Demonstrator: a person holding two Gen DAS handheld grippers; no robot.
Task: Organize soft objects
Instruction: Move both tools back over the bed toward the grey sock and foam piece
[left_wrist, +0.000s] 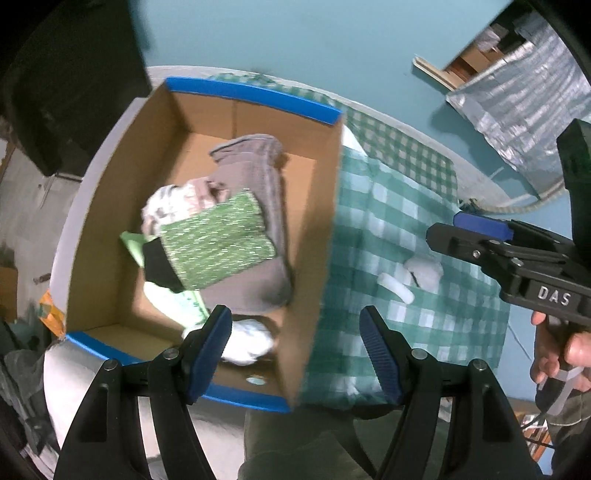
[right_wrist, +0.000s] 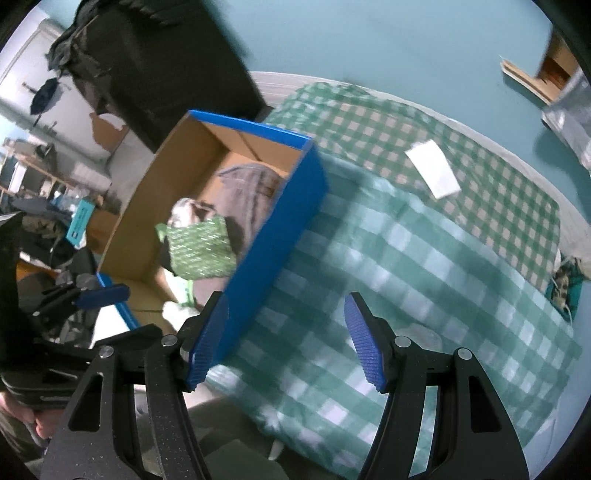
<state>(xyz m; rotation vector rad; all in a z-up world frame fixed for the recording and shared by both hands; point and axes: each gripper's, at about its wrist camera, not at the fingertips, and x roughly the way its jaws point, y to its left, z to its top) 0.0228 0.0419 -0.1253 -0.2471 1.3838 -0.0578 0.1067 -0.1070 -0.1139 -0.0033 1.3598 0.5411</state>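
Observation:
A cardboard box (left_wrist: 317, 236) with blue edges stands on a bed. It holds a green patterned cloth (left_wrist: 218, 240), a grey garment (left_wrist: 255, 162) and a white soft item (left_wrist: 247, 343). White soft pieces (left_wrist: 413, 277) lie on the green checked blanket (left_wrist: 388, 221) right of the box. My left gripper (left_wrist: 295, 350) is open and empty above the box's near right wall. My right gripper (right_wrist: 288, 336) is open and empty above the blanket, beside the box (right_wrist: 273, 229). It also shows at the right of the left wrist view (left_wrist: 476, 240).
A white paper (right_wrist: 432, 170) lies on the checked sheet at the far side. A silvery bag (left_wrist: 517, 110) stands on the teal floor beyond the bed. Dark furniture (right_wrist: 166, 62) and clutter stand left of the box.

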